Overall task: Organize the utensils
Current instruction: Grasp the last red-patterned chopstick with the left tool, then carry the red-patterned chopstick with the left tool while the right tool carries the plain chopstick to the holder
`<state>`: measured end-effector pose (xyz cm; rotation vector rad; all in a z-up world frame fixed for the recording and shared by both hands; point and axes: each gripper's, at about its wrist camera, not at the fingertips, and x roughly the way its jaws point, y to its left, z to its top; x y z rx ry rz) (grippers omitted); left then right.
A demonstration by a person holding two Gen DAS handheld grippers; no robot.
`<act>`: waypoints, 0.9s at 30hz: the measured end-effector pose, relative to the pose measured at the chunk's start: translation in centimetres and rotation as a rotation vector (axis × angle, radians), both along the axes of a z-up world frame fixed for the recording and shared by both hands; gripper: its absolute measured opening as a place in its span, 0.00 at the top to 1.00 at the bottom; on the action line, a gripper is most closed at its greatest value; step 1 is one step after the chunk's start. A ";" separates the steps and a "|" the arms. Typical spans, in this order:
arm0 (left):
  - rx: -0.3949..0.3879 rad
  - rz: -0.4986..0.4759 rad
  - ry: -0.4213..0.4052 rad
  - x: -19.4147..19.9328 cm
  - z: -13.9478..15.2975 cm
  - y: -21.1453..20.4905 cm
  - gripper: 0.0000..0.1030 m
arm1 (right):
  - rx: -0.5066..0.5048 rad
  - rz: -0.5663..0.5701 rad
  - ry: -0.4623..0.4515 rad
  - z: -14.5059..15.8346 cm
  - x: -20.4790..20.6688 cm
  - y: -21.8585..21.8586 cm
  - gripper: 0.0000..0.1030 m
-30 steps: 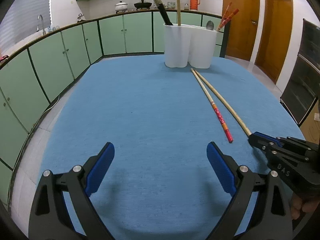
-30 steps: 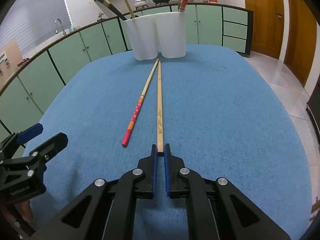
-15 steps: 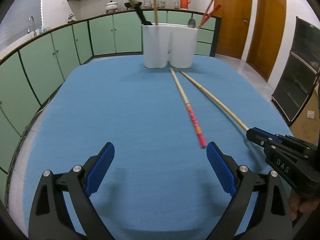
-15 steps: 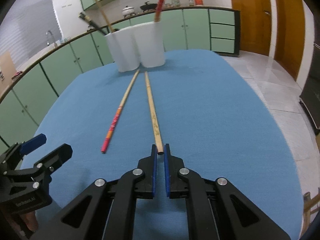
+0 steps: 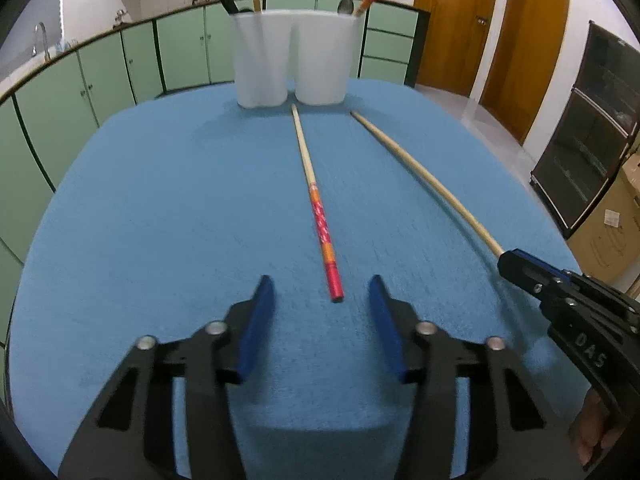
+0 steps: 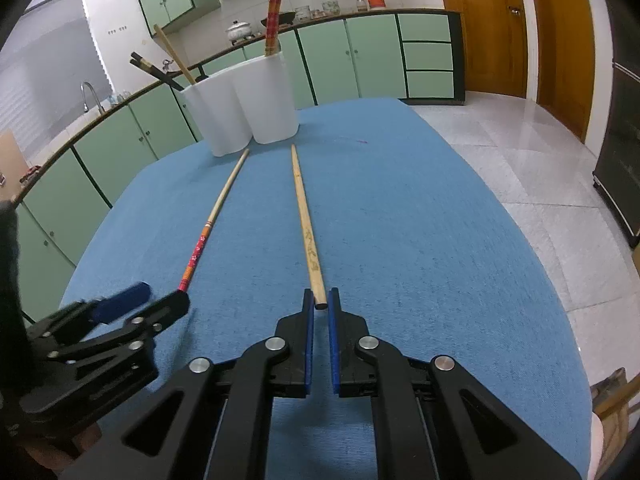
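Nearest to us, our left tool [image 5: 320, 296] has its blue pads spread apart, one on each side of the painted butt end of the red chopstick [image 5: 316, 204], which lies flat on the blue desk [image 5: 160, 200]; neither pad touches it. Off to the right, our right tool [image 6: 319, 308] is closed down on the butt end of the plain wooden chopstick [image 6: 306, 232], pads nearly together with the stick's tip pinched between them.

Both sticks look light, stiff and thin. The lacquered red end will likely be slick, so we would close squarely across it a little way in from the tip, keeping the pads level so the stick does not roll or pivot. The bare wood should grip better, though a hold this close to the end leaves a long lever that may droop or swing when lifted.

The red chopstick runs from a red and orange patterned handle into pale wood, tapering toward the far side. The wooden one is uniformly tan, with faint brown markings along its thick end. They lie side by side, apart, and draw closer toward their far tips.

Beyond their tips stands the white double-cup holder [image 5: 292, 60], its base just past the red chopstick's point. Dark chopsticks [image 6: 154, 71], a wooden one and red ones already stand in it.
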<state>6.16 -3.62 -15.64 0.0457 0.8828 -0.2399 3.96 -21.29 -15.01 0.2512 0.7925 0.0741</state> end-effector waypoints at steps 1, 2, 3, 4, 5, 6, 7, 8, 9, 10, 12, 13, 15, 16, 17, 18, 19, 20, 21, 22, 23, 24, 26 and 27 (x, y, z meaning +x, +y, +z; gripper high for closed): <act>0.007 0.003 -0.002 0.0 -0.1 -0.2 0.59 | 0.004 0.000 -0.001 0.0 0.0 -0.1 0.94; 0.013 0.004 -0.003 0.0 -0.1 -0.4 0.59 | 0.007 -0.001 -0.001 0.0 0.0 -0.2 0.94; 0.015 0.004 -0.003 0.0 -0.1 -0.5 0.59 | 0.009 -0.001 -0.002 0.0 -0.1 -0.2 0.94; 0.024 0.009 -0.004 0.0 -0.1 -0.7 0.62 | 0.010 -0.002 -0.001 0.0 -0.1 -0.3 0.94; 0.034 0.013 -0.005 0.0 -0.1 -0.9 0.65 | 0.011 -0.002 -0.002 0.0 -0.1 -0.4 0.94; 0.036 0.013 -0.006 0.0 0.1 -0.9 0.74 | 0.013 -0.003 -0.003 0.0 -0.2 -0.5 0.94; 0.037 0.011 -0.007 0.0 0.1 -1.1 0.82 | 0.013 -0.003 -0.004 0.0 -0.2 -0.5 0.94; 0.043 0.010 -0.008 0.0 0.2 -1.2 0.86 | 0.014 -0.004 -0.005 0.1 -0.2 -0.5 0.94; 0.049 0.005 -0.009 -0.1 0.1 -1.5 0.94 | 0.013 -0.004 -0.006 0.1 -0.2 -0.5 0.94; 0.053 0.004 -0.010 -0.1 0.2 -1.5 0.94 | 0.012 -0.005 -0.008 0.2 -0.3 -0.5 0.94; 0.061 0.009 -0.012 -0.1 0.3 -1.4 0.95 | 0.009 -0.006 -0.013 0.4 -0.3 -0.5 0.94; 0.057 0.010 -0.012 -0.2 0.4 -1.4 0.95 | 0.006 -0.006 -0.015 0.5 -0.4 -0.6 0.94; 0.048 0.011 -0.012 -0.1 0.5 -1.1 0.95 | -0.004 -0.006 -0.026 0.8 -0.5 -0.6 0.94; 0.044 0.010 -0.015 -0.2 0.8 -1.1 0.95 | -0.010 -0.006 -0.032 1.1 -0.6 -0.6 0.94; 0.046 0.007 -0.022 -0.3 1.1 -1.0 0.95 | -0.015 -0.007 -0.039 1.4 -0.7 -0.7 0.94; 0.059 0.001 -0.040 -0.6 1.8 -1.0 0.95 | -0.016 -0.008 -0.045 1.7 -0.7 -0.8 0.94; 0.071 -0.004 -0.053 -0.8 2.2 -1.0 0.95 | -0.020 -0.010 -0.054 2.1 -0.8 -0.9 0.94; 0.080 -0.011 -0.072 -1.0 2.9 -1.0 0.95 | -0.024 -0.010 -0.062 2.5 -0.9 -1.0 0.94; 0.081 -0.018 -0.094 -1.4 3.7 -0.9 0.95 | -0.034 -0.011 -0.078 3.2 -1.0 -1.0 0.94; 0.084 -0.021 -0.110 -1.6 4.5 -0.9 0.95 | -0.042 -0.011 -0.090 3.7 -1.1 -1.0 0.94; 0.090 -0.025 -0.127 -1.8 5.2 -0.9 0.95 | -0.047 -0.010 -0.107 4.5 -1.2 -1.1 0.94; 0.102 -0.031 -0.148 -2.0 6.2 -0.8 0.95 | -0.047 -0.009 -0.117 5.0 -1.3 -1.2 0.94; 0.101 -0.038 -0.184 -2.3 7.8 -0.7 0.95 | -0.049 -0.007 -0.148 6.6 -1.3 -1.4 0.94; 0.096 -0.039 -0.207 -2.4 8.8 -0.5 0.95 | -0.054 -0.006 -0.163 7.4 -1.4 -1.5 0.94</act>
